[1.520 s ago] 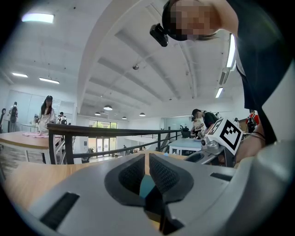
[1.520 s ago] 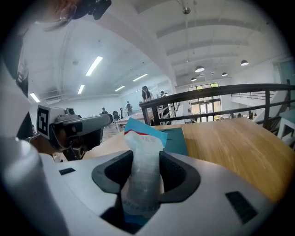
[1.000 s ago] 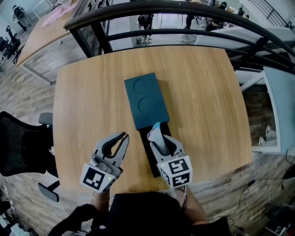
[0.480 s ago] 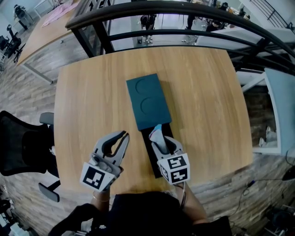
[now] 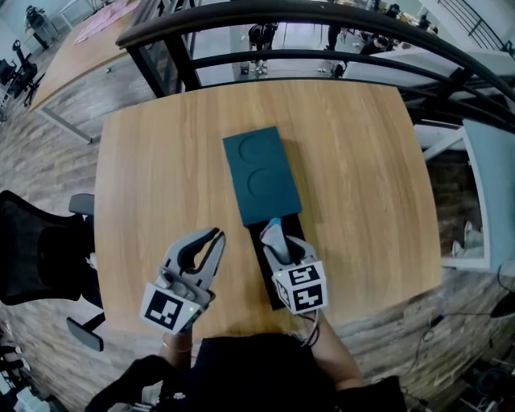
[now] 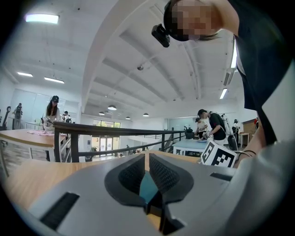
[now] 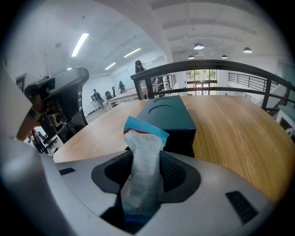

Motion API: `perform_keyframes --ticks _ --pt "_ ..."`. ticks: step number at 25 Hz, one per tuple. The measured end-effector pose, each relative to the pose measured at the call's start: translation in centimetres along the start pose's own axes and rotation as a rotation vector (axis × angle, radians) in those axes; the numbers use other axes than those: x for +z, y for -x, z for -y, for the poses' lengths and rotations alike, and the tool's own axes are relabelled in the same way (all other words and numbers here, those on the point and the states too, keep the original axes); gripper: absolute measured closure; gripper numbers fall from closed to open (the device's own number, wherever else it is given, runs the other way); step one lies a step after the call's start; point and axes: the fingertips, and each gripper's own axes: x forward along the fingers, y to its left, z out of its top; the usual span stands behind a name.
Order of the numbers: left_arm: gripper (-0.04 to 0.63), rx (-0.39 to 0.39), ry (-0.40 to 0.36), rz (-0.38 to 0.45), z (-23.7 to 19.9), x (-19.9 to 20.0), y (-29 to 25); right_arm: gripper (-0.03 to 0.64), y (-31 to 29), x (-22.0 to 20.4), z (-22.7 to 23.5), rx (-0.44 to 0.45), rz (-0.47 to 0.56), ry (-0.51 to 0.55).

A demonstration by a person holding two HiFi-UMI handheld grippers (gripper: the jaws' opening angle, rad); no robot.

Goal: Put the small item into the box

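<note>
1. Across the whole middle of the scene lies a pale wooden table (image 5: 161, 161) with rounded corners. Its near edge is against the person's body.
2. Beyond the table's far edge curves a dark metal railing (image 5: 322, 20), and past that is a lower floor.
3. At the left, just off the table's near left corner, stands a black office chair (image 5: 36, 249).
4. On the table's middle rests a teal box (image 5: 259, 177), long and flat, with two round hollows pressed into its top. It is turned a little so that its far end leans left.
5. From the teal box's near end a black tray (image 5: 259, 261) runs on toward the person. Most of it is covered by the right gripper.
6. The right gripper (image 5: 276, 241) is over the black tray and points far, toward the teal box. Its jaws are closed on a sachet, with a pad pressing on each side.
7. The left gripper (image 5: 216, 235) is held over bare wood, just left of the tray and well apart from the teal box. Its jaws are drawn all but together with only a sliver between them, and they hold nothing.
8. The sachet (image 7: 144, 147) is small, white and crinkled, with a blue top edge over a thin red line. It stands up out of the right jaws, and its blue end pokes past the fingertips, above the tray and near the teal box's near end.
</note>
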Motion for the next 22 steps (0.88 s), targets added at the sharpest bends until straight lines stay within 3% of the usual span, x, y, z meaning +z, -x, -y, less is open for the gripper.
perform_keyframes --ticks 22 --pt "0.557 0.020 0.009 -0.001 -0.5 -0.2 0.5 0.422 -2.0 -2.1 0.0 0.002 -0.107 -0.023"
